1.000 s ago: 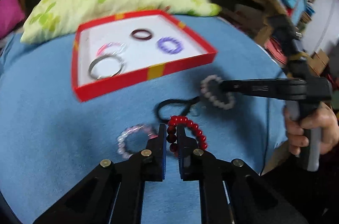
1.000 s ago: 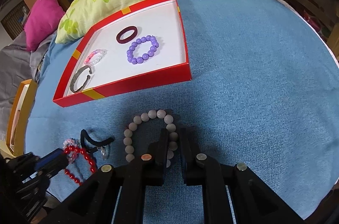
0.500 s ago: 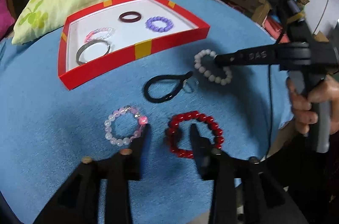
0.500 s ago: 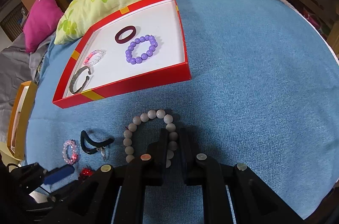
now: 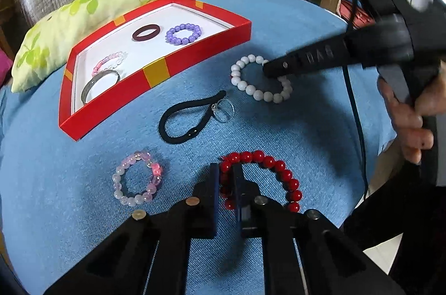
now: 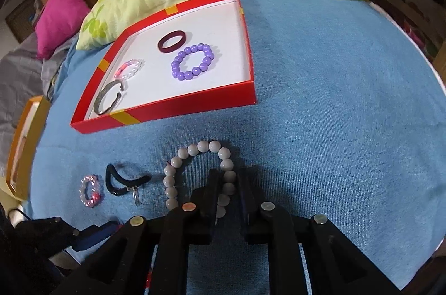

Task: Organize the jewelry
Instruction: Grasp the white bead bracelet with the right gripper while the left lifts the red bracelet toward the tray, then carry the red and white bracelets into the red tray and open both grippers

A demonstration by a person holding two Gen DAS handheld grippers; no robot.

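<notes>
At the bottom of the left wrist view, the left hand-held gripper (image 5: 225, 178) is clamped on one side of the red bead bracelet (image 5: 267, 178), the rest of the loop lying slack on the blue cloth (image 5: 306, 30). With so few beads pinched, I'd worry the elastic stretches or slips free on the lift. Just left, the pink bead bracelet (image 5: 138, 179) could get dragged along. Mid-frame lies a black cord with a ring (image 5: 192, 113). Further right, the right hand-held gripper (image 6: 226, 178) has been opening slightly yet straddles the white bead bracelet (image 6: 195, 172), seemingly pinching it; it may drop. In the upper left, the red tray (image 5: 156, 69) already holds four pieces.
</notes>
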